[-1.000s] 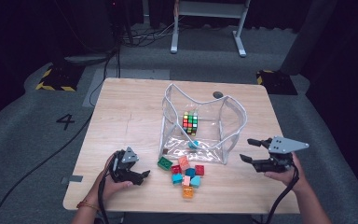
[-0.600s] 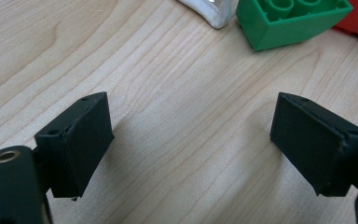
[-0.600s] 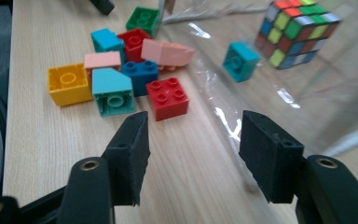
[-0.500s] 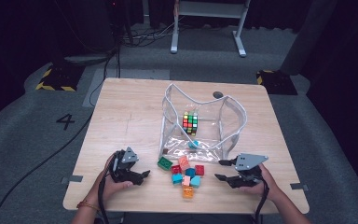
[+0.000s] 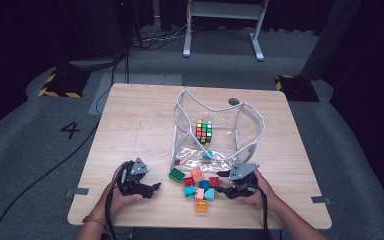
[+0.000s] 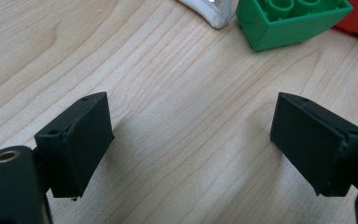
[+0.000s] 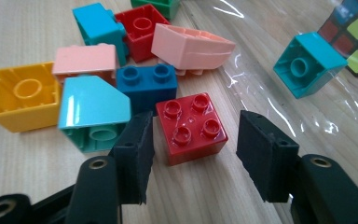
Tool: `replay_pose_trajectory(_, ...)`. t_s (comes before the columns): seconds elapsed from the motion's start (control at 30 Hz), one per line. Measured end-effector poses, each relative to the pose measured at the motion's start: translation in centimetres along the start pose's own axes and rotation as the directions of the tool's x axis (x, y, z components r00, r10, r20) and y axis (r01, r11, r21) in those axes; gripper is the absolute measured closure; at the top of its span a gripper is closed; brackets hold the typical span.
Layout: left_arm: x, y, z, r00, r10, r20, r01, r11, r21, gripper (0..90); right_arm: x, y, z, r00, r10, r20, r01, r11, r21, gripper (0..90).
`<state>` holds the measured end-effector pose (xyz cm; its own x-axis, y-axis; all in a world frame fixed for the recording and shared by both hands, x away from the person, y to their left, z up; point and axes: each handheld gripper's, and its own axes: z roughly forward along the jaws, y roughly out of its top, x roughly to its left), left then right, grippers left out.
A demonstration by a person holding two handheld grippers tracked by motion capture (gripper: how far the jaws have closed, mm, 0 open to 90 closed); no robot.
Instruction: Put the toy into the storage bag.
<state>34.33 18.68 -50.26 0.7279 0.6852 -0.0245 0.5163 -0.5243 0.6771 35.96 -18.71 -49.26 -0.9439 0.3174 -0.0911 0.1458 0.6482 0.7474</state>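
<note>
A: Where does my right gripper (image 7: 193, 154) stand?

B: Its jaws are spread wide on either side of the red block (image 7: 191, 126) and hold nothing; whether a pad touches the block cannot be told. The block lies studs up on the table (image 5: 135, 125), at the near edge of the loose pile, just beside the dark blue block (image 7: 149, 86) and the light blue sloped block (image 7: 93, 112).

A: I see my left gripper (image 6: 191, 140) over bare wood. Its state?

B: Jaws wide apart, empty. The green block (image 6: 289, 18) lies ahead of it, well clear of both pads.

A: And the clear bag (image 5: 215, 132)?

B: It stands open behind the pile, with the colour cube (image 5: 204, 131) and a teal block (image 7: 307, 63) inside.
</note>
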Motion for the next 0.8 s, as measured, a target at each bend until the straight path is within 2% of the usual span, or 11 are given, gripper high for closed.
replay_pose_trajectory(0.13,0.0,0.0,0.0,1.0,0.0,-0.001,0.0,1.0,0.0,12.9,0.0,-0.1,0.6,0.9997,0.024,0.0,-0.024,1.0,0.014,52.3)
replay_pose_trajectory(0.2,0.0,0.0,0.0,1.0,-0.001,0.0,0.001,1.0,0.0,13.0,-0.1,-0.1,0.8,0.9998,0.013,-0.014,-0.013,1.0,0.01,53.3)
replay_pose_trajectory(0.4,0.0,0.0,0.0,1.0,0.0,-0.001,0.0,1.0,0.0,13.0,-0.2,-0.2,0.9,0.9997,0.014,-0.018,-0.014,1.0,-0.004,58.6)
replay_pose_trajectory(0.43,0.0,0.0,0.0,1.0,-0.001,-0.001,0.001,1.0,-0.001,13.0,-0.1,-0.3,0.8,0.9998,0.009,-0.015,-0.009,1.0,-0.004,58.6)
replay_pose_trajectory(0.47,0.0,0.0,0.0,1.0,-0.001,-0.001,0.001,1.0,-0.001,13.0,0.0,-0.4,0.6,0.9993,0.036,-0.008,-0.035,0.999,0.01,58.8)
replay_pose_trajectory(0.6,0.0,0.0,0.0,1.0,0.0,-0.001,0.0,1.0,0.0,13.0,-0.3,-0.7,0.0,0.9994,0.035,-0.004,-0.034,0.999,0.012,59.1)
replay_pose_trajectory(0.8,0.0,0.0,0.0,1.0,0.0,-0.001,0.0,1.0,0.0,13.0,-0.8,-1.5,-1.3,0.9994,0.033,-0.006,-0.033,0.999,-0.019,59.2)
